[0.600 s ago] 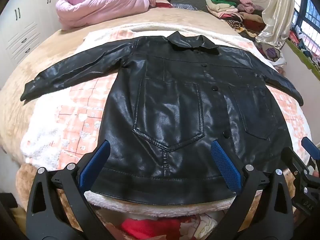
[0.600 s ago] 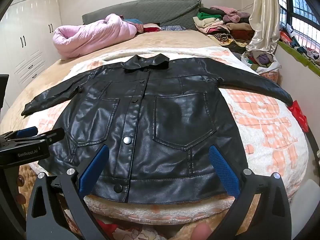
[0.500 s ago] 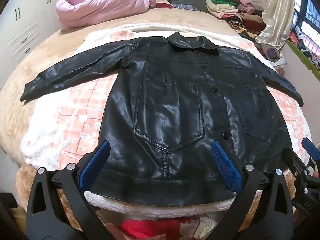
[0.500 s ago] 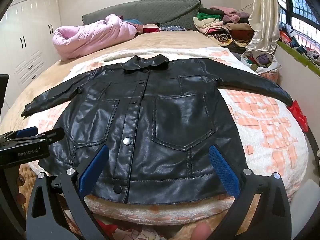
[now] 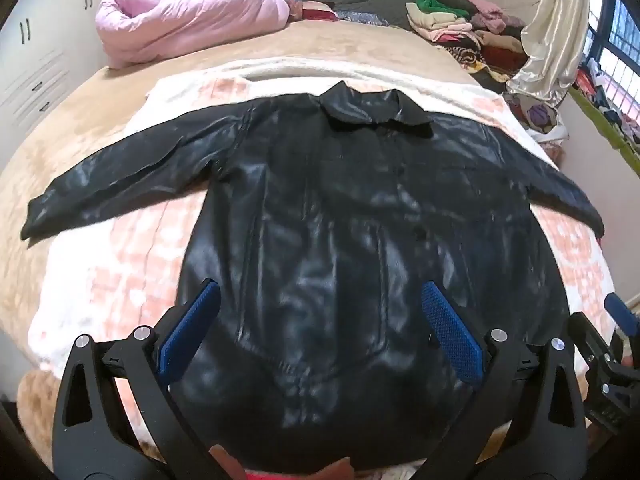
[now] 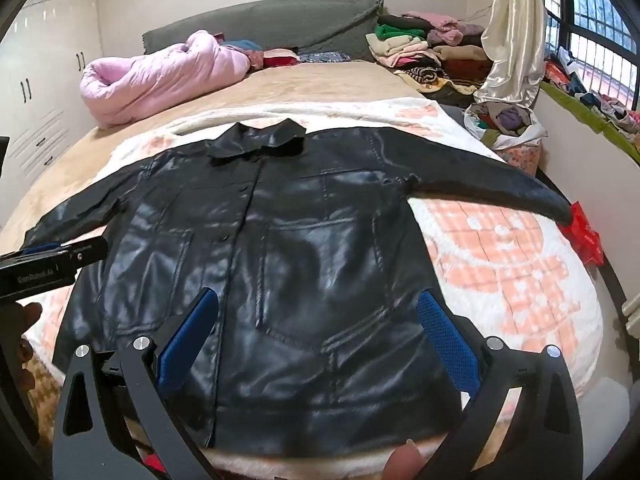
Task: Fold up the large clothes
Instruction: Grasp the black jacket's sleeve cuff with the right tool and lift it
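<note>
A black leather jacket [image 5: 344,232] lies flat, front up, on a white and orange blanket [image 5: 120,264] on the bed, sleeves spread to both sides, collar at the far end. It also shows in the right wrist view [image 6: 288,248]. My left gripper [image 5: 320,332] is open and empty, over the jacket's lower left half near the hem. My right gripper [image 6: 316,332] is open and empty, over the lower right half near the hem. The left gripper also shows at the left edge of the right wrist view [image 6: 52,264].
A pink quilt [image 5: 188,28] lies at the bed's far left. Piles of folded clothes [image 5: 460,28] sit at the far right by a curtain [image 5: 556,40]. White cupboards [image 6: 40,80] stand on the left. A red item [image 6: 584,232] lies at the bed's right edge.
Both grippers have moved forward and lower over the jacket; it now looks larger and blurred. The jaws stay open. The jacket has not moved.
</note>
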